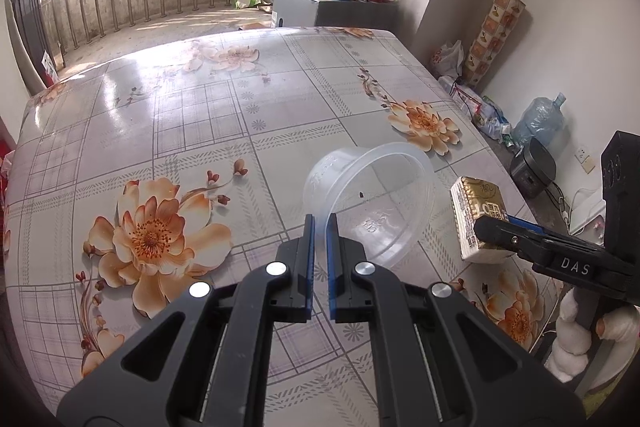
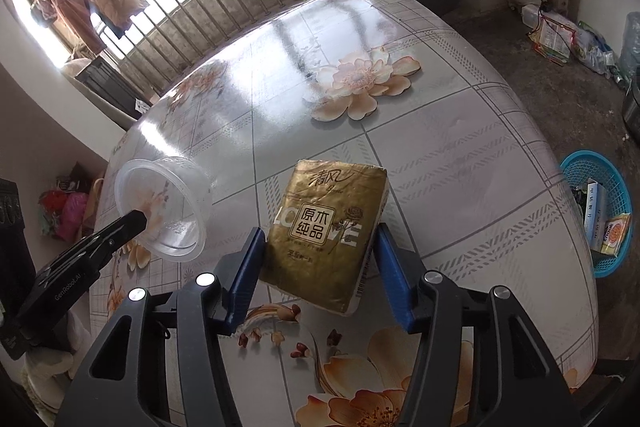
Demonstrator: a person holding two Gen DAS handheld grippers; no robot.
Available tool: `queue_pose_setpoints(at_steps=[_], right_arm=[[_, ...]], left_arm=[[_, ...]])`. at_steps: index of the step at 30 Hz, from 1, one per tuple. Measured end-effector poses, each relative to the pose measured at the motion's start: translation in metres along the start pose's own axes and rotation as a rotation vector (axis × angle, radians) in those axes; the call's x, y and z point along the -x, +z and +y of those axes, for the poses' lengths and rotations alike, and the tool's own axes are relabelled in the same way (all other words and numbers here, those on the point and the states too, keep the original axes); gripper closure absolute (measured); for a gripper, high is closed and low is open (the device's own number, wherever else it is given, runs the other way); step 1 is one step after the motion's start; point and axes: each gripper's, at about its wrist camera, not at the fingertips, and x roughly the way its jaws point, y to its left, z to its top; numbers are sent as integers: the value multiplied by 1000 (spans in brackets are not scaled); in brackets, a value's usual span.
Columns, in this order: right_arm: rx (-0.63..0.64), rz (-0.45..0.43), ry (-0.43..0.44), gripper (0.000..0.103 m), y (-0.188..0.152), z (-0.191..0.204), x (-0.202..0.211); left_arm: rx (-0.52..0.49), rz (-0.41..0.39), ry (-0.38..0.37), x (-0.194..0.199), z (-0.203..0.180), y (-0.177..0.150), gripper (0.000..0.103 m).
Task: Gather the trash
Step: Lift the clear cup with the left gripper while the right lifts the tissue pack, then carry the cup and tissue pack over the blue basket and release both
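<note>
Left tongs [image 1: 320, 227] pinch the rim of the clear plastic cup [image 1: 370, 201], lifted off the worktop [image 1: 200, 107]; right tongs [image 2: 318, 247] straddle the gold tissue pack [image 2: 326, 231] near the right edge, contact unclear; blue basket [image 2: 600, 219] beyond that edge, both items undeposited.

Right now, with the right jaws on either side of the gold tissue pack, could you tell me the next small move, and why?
Probably close the right gripper until it grips the tissue pack: the pack sits between the pads, the right one barely touching. The left gripper already holds the clear cup.
</note>
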Motion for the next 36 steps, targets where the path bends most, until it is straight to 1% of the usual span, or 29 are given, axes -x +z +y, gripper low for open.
queue_pose_setpoints(at_steps=[2, 5, 10, 13, 16, 18, 20, 22, 24, 27, 30, 32, 33, 34, 35, 36], right_arm=[[-12, -16, 12, 49, 2, -3, 6], [-45, -40, 52, 49, 6, -12, 17], [-111, -125, 54, 49, 13, -40, 50], [-167, -197, 10, 49, 15, -68, 79], [-250, -276, -47, 49, 11, -104, 113], [-313, -327, -92, 49, 3, -132, 134], [-381, -363, -136, 49, -6, -162, 149], [-458, -383, -166, 49, -17, -194, 158], [-529, -389, -190, 49, -29, -224, 160], [-643, -377, -193, 49, -45, -270, 152], [-742, -364, -179, 49, -58, -315, 139], [-793, -362, -165, 49, -60, -343, 129], [-823, -361, -159, 48, -59, -359, 123], [-845, -359, -148, 48, -58, -375, 115], [-870, -357, -142, 47, -57, -392, 107], [-902, -355, -144, 44, -57, -410, 97]], left_arm=[[-8, -8, 4, 3, -2, 1, 99], [-28, -19, 3, 7, -8, 4, 99], [-82, -38, -30, 13, -30, 17, 100], [-126, -55, -85, 14, -52, 29, 100], [-170, -48, -187, 8, -83, 45, 100], [-217, -30, -245, -2, -111, 56, 100], [-258, 5, -313, -16, -144, 67, 100], [-308, 49, -364, -34, -180, 75, 100], [-353, 87, -399, -54, -218, 80, 100], [-430, 154, -426, -91, -276, 80, 100], [-491, 247, -444, -134, -333, 77, 99], [-536, 289, -430, -164, -370, 71, 99], [-562, 293, -414, -177, -387, 68, 99], [-588, 286, -381, -192, -403, 65, 95], [-621, 281, -337, -207, -420, 61, 76], [-648, 281, -321, -220, -434, 56, 65]])
